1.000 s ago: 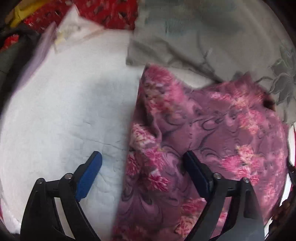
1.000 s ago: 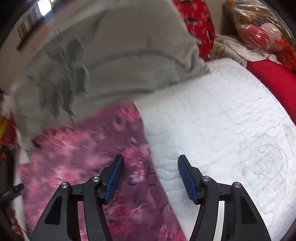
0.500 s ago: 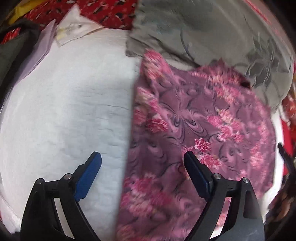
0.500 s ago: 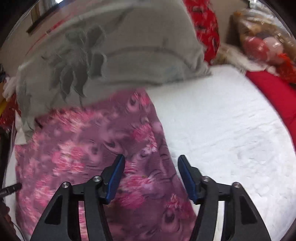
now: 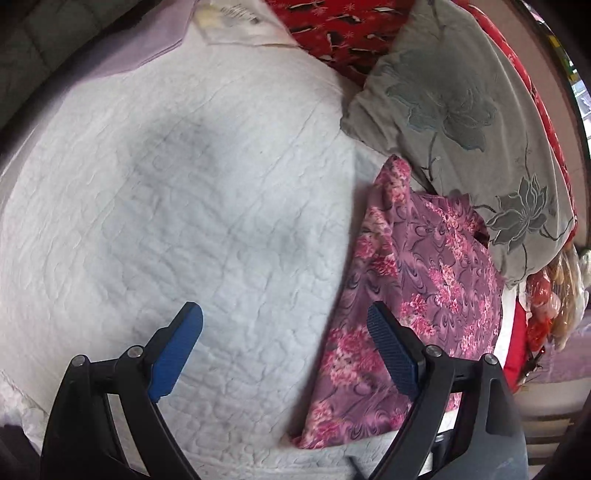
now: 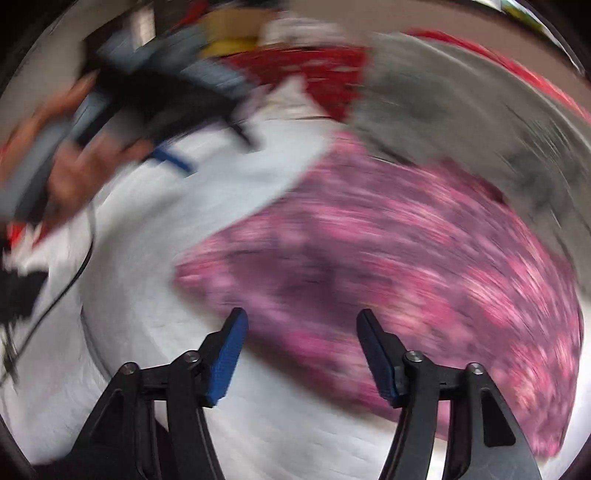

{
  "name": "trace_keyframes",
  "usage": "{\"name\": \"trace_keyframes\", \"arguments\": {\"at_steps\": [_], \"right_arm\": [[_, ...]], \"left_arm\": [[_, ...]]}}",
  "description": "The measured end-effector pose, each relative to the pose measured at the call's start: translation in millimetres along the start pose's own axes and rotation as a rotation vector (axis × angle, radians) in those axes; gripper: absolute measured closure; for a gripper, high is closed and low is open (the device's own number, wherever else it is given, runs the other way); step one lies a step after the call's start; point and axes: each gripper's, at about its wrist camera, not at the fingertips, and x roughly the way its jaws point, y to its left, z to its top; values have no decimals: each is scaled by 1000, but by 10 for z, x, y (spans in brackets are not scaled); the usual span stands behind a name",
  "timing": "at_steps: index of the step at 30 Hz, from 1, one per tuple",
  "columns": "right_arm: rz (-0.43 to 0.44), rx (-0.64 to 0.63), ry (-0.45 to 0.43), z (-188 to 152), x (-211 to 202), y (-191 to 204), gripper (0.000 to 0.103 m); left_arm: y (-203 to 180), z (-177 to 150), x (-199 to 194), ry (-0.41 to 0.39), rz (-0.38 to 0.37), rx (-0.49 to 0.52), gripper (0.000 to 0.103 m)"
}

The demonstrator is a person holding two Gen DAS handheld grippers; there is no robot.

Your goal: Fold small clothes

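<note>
A purple garment with pink flowers [image 5: 417,280] lies on the white quilted bed [image 5: 192,206], its far end against a grey pillow. My left gripper [image 5: 284,332] is open and empty, above the quilt just left of the garment's edge. My right gripper [image 6: 301,339] is open and empty, hovering over the near edge of the same garment [image 6: 406,258]; this view is heavily blurred. The left gripper and the hand holding it [image 6: 110,122] show at the upper left of the right wrist view.
A grey pillow with flower embroidery [image 5: 461,122] lies behind the garment. Red patterned fabric [image 5: 332,26] and a lilac cloth [image 5: 147,48] lie at the bed's far end. Bagged items [image 5: 554,295] sit off the right side.
The left gripper has pulled back to the left, so the garment now sits at its right. The right gripper has swung fast around to the left, blurring its view. Both stay open.
</note>
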Motion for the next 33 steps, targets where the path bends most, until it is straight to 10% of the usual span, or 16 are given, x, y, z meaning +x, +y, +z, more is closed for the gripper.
{"name": "trace_keyframes", "arguments": {"at_steps": [9,11,12,17,24,28,33], "right_arm": [[-340,-281,-71,126,425,597,40],[-355,-269,-72,205,489,530,60],[-350,-258,-66,226,506,498,93],[-342,-173,-184,293,219,222,97],[-295,-76,-260,221,-88,23,98],[-273,-47,-273,197,-101,-19,98],[-248,20,-296,150,-182,-110,98]], "left_arm": [[-143,102,126,48,-37,83,12],[-215,156,176,68,-86,84,12],[-251,179,209,82,-118,80,12],[-453,308,417,172,-253,64,12],[-927,362,723,232,-236,116,12],[-1148,322,789,246,-179,177,71],[-1225,302,645,188,-131,177,93]]}}
